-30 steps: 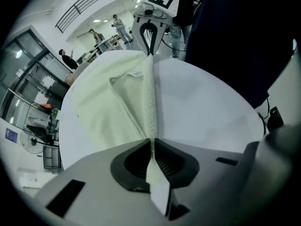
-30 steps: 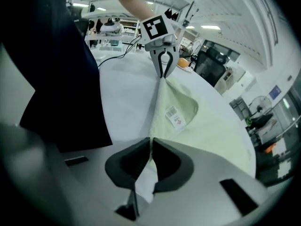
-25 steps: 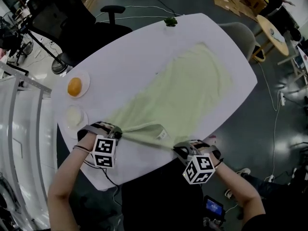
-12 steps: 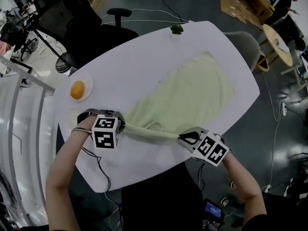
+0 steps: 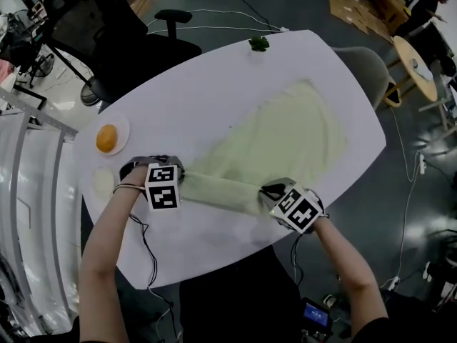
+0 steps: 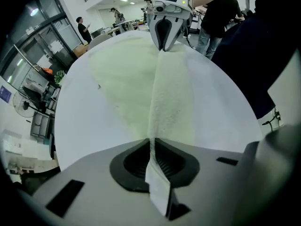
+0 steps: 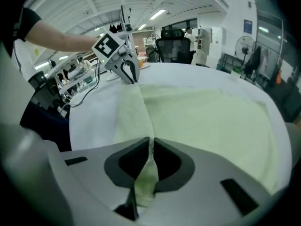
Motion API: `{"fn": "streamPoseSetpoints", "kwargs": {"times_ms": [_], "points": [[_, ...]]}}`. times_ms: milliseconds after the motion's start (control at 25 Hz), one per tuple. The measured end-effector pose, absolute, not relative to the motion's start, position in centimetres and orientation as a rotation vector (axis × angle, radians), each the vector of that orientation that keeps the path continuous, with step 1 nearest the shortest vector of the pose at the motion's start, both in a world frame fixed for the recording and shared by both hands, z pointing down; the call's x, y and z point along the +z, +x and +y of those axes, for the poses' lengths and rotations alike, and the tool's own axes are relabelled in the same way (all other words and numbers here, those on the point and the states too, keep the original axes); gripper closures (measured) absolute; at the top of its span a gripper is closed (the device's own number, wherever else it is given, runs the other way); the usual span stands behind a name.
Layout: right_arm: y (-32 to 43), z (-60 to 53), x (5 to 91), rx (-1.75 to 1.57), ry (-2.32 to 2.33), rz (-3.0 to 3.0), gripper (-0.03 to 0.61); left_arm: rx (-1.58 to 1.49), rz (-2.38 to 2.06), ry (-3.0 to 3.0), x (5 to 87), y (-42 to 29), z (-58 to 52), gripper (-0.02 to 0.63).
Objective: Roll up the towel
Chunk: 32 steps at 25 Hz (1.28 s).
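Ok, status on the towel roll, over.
Both shut on towel: left gripper, right gripper. Near end rolled, rest flat on table. Nothing blocking; orange off to the side.

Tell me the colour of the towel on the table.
Pale yellow-green, plain with no pattern; the towel shows best in the head view.

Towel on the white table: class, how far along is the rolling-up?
Done: the near edge is turned over into one narrow roll. In hand: the left gripper and right gripper pinch its ends. Left: most of the towel lies flat, unrolled.
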State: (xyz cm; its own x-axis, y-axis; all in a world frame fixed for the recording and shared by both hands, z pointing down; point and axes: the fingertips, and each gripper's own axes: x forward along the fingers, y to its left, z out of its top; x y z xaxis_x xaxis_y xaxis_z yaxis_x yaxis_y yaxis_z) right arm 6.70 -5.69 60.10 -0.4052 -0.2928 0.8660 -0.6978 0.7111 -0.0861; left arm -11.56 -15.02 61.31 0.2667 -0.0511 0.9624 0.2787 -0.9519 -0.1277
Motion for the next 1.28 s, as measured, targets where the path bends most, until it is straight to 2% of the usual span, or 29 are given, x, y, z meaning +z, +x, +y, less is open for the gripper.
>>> {"fn": "streamPoseSetpoints", "kwargs": {"times_ms": [240, 400, 560, 840, 1080, 1280], "points": [[7.4, -5.7, 61.6, 0.224, 0.784, -1.876, 0.52, -1.621, -0.089, -2.203, 61.2, -11.2, -15.4, 0.543], [8.4, -6.3, 59.4, 0.308, 0.888, -1.913, 0.429, -1.564, 0.055, -2.296, 59.4, -11.5, -16.4, 0.443], [9.8, -5.9, 56.3, 0.256, 0.956, -1.898, 0.403, -1.522, 0.108, -2.332, 56.9, -13.2, -16.6, 0.385], [7.7, -1.5, 54.7, 0.101, 0.896, -1.873, 0.394, -1.458, 0.027, -2.278, 55.3, -16.1, -12.8, 0.377], [3.4, 1.1, 57.8, -0.03, 0.75, -1.842, 0.379, -1.456, -0.09, -2.196, 59.1, -15.9, -9.0, 0.376], [5.8, 0.0, 61.6, 0.06, 0.781, -1.751, 0.379, -1.501, -0.013, -2.145, 61.4, -16.2, -11.1, 0.377]]}}
